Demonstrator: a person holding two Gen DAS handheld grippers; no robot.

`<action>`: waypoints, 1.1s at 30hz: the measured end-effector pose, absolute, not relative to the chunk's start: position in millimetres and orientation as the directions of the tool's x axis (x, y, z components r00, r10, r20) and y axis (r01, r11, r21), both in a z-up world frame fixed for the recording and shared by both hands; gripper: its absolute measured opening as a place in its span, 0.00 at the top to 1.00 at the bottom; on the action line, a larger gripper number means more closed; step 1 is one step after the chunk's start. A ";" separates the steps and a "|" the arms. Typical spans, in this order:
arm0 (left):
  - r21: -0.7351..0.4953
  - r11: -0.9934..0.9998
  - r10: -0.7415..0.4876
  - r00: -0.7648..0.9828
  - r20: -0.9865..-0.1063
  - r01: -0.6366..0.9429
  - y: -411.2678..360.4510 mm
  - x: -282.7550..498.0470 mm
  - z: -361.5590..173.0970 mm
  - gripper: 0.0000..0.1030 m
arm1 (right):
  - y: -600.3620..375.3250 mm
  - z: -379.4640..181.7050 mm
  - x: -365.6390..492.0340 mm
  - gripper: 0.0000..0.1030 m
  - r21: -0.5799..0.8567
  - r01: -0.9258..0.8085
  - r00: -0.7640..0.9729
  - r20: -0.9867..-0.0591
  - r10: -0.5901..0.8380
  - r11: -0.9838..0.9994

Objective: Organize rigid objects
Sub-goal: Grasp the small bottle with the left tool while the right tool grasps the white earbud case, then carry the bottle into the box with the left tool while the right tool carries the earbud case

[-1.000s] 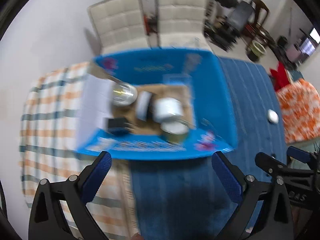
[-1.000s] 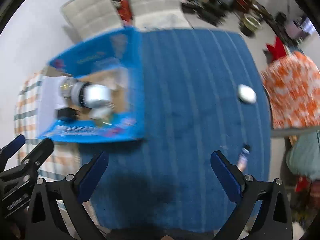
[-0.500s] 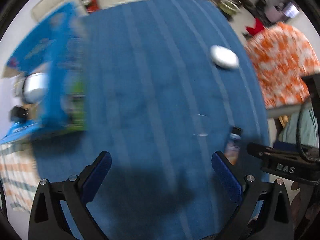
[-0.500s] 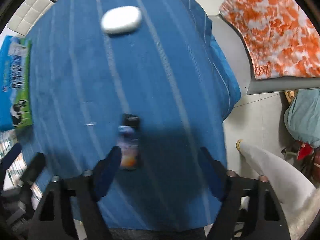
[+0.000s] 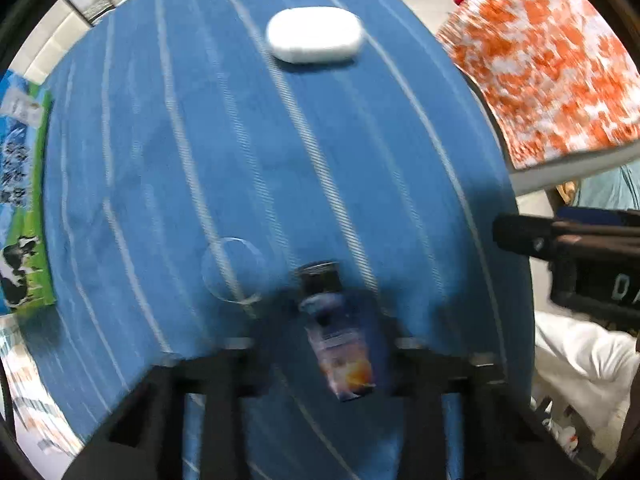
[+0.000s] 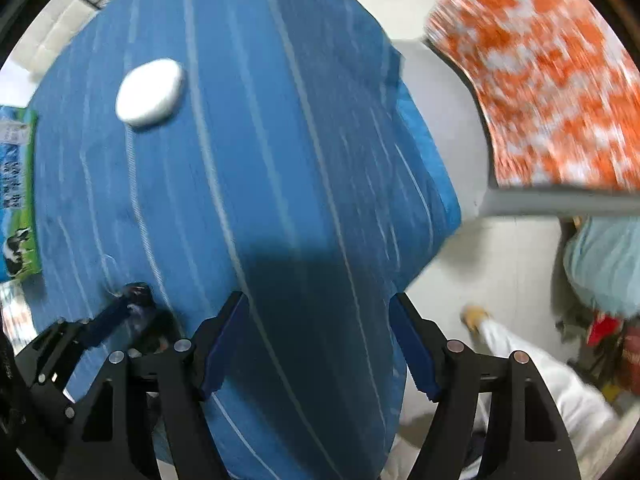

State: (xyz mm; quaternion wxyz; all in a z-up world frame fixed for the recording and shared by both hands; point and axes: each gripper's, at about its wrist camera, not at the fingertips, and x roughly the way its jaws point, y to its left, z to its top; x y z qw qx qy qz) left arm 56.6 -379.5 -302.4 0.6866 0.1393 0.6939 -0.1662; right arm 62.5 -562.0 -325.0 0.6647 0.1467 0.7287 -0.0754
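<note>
A small bottle with a dark cap and a blue and orange label lies on the blue striped cloth. My left gripper straddles it, a blurred finger close on each side; the blur hides whether they touch. The right wrist view shows the same bottle between the left gripper's fingers. A white oval case lies farther off on the cloth, apart from both grippers. My right gripper hangs open over the cloth's near right edge with nothing between its fingers.
A clear round disc lies on the cloth just left of the bottle. A blue and green printed box stands at the far left. An orange patterned surface sits to the right past the table edge. A person's white-clad leg is below.
Both views swung right, away from the blue box. My left gripper came down over the bottle and its fingers narrowed around it. My right gripper moved right, off the bottle, and stays open.
</note>
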 end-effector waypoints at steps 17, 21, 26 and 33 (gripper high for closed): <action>0.012 0.998 0.009 0.049 -0.999 0.055 -276.7 182.2 -289.9 0.76 | -475.2 -334.4 223.5 0.47 0.042 -0.201 -0.021 -0.999 0.038 0.979; 0.004 0.999 0.002 0.033 -0.999 0.039 -284.4 189.8 -301.4 0.76 | -492.8 -339.5 226.8 0.47 0.131 0.052 -0.102 -0.985 0.136 0.990; -0.023 1.000 -0.023 0.009 -1.000 0.021 -279.0 185.5 -313.3 0.76 | -507.5 -342.2 227.1 0.20 0.254 0.181 -0.125 -0.952 0.278 0.950; -0.025 0.998 -0.026 0.013 -1.000 0.051 -291.5 188.6 -319.4 0.76 | -478.0 -345.2 220.5 0.35 0.030 0.010 -0.081 -0.996 0.031 1.000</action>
